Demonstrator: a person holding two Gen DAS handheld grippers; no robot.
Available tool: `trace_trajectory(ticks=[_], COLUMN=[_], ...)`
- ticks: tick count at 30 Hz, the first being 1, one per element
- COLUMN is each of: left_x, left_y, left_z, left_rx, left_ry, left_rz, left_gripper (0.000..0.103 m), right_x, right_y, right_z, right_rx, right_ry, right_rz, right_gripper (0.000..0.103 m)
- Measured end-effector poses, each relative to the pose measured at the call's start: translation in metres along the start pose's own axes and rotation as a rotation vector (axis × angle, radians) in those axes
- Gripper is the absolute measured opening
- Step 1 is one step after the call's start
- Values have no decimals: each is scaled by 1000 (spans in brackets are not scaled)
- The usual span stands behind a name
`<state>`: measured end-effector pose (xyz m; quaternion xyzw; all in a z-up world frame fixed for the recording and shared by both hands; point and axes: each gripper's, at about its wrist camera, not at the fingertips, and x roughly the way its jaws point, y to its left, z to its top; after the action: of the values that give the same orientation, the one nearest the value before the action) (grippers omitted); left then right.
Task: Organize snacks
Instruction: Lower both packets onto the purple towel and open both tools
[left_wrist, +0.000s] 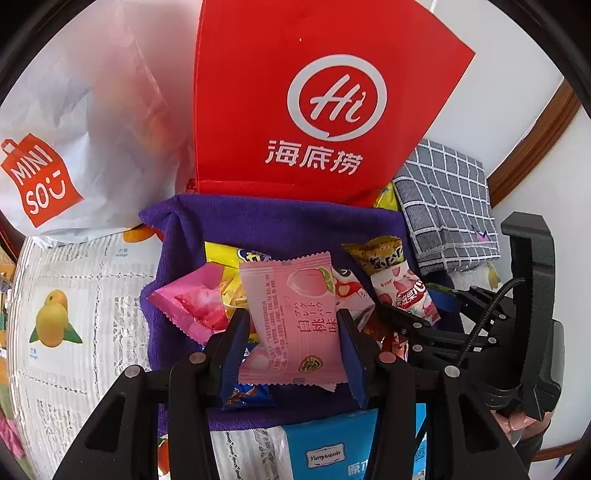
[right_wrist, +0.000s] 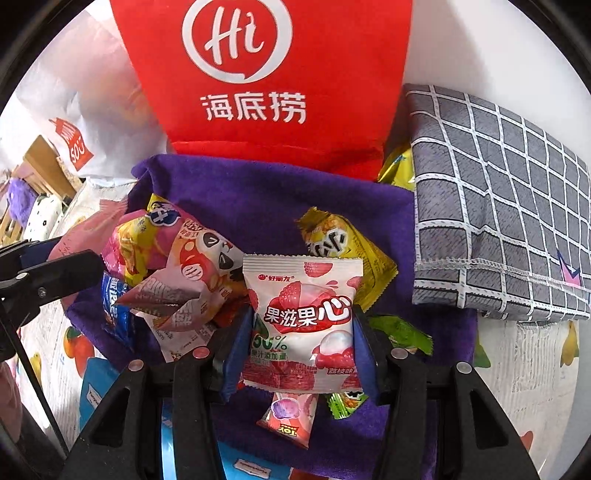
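Snacks: perhaps ten | left hand-held gripper pinching peach packet | right hand-held gripper pinching lychee packet

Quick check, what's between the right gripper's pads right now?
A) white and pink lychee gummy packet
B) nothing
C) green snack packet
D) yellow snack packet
A: in the right wrist view the right gripper has its blue pads on both side edges of the white and pink lychee gummy packet, held above the purple cloth.
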<state>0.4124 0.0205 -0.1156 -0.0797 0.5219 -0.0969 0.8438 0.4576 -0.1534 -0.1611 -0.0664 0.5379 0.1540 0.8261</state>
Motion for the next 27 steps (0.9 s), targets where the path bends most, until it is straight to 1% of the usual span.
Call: trace_trajectory(ticks=[10,16,27], left_x=[16,21,38], left_y=[3,3,0], left_z=[-2,-3,-7], left_rx=[-13,-17,-35], left_ry=[38,54,111], left_rz=[20,17,24], left_gripper=[45,45,45], right_x=[1,-2,9], right_y=[1,1,14], right_z=[1,-1,-2], right_rx=[-5,-17,-59], right_ry=[4,8,32], right_rz=[0,-8,-22], right_gripper=[53,53,55])
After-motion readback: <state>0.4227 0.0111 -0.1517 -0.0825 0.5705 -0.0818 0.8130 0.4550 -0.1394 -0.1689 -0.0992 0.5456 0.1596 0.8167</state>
